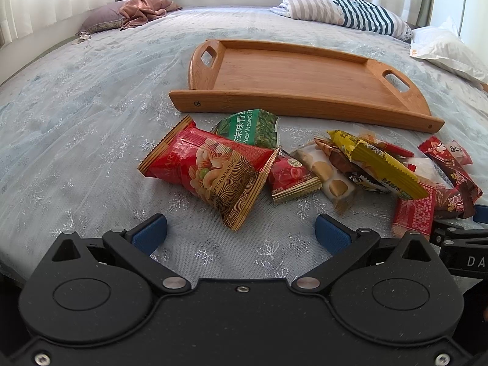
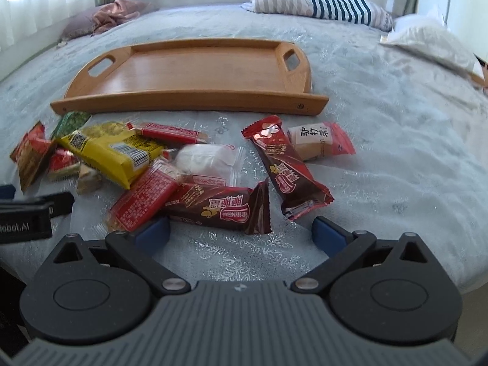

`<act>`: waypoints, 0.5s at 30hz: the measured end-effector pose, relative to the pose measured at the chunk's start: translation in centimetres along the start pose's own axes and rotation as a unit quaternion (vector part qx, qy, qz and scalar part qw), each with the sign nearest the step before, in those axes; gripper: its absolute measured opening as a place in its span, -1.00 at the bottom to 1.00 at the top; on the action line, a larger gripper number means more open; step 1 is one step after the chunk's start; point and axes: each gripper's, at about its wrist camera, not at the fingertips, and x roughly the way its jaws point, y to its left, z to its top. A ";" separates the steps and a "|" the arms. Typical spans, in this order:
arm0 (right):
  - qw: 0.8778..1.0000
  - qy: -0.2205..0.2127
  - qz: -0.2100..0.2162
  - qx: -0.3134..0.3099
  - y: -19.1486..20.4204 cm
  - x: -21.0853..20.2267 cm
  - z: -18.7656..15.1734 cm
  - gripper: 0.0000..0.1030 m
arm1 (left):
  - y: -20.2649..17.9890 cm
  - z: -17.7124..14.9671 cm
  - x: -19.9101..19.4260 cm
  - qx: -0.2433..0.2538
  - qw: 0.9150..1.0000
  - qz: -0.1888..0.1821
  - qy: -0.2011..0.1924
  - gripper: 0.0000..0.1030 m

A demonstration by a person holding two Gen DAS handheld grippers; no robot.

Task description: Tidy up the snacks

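Observation:
A bare wooden tray (image 1: 292,73) (image 2: 195,70) with two cut-out handles lies on the bed. In front of it several snack packets are scattered. My left gripper (image 1: 241,231) is open just short of a big red packet (image 1: 210,170), with a green pea packet (image 1: 253,126) behind it and a yellow packet (image 1: 378,161) (image 2: 113,149) to the right. My right gripper (image 2: 241,231) is open, nothing between its fingers, just short of a brown wafer bar (image 2: 219,207). A second brown bar (image 2: 286,167), a red flat packet (image 2: 143,195) and a white bun packet (image 2: 204,158) lie beyond.
The bedspread (image 1: 91,106) is pale blue with snowflake prints. A striped pillow (image 1: 341,9), a white pillow (image 1: 445,48) and a mauve pillow with pink cloth (image 1: 128,12) sit at the far side. The other gripper's body shows at the frame edge (image 2: 27,216).

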 end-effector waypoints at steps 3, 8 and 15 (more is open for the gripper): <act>1.000 -0.019 -0.010 -0.006 0.4 -0.1 -0.6 1.00 | 0.1 -0.1 -0.3 -0.001 1.000 -0.003 -0.003 1.00; 1.000 -0.010 -0.004 -0.028 0.4 -0.2 -0.3 1.00 | 0.3 0.1 -0.3 -0.002 1.000 -0.007 0.003 1.00; 1.000 0.002 -0.012 -0.024 0.6 -0.1 0.2 1.00 | 0.4 0.1 -0.6 0.001 1.000 -0.010 0.000 1.00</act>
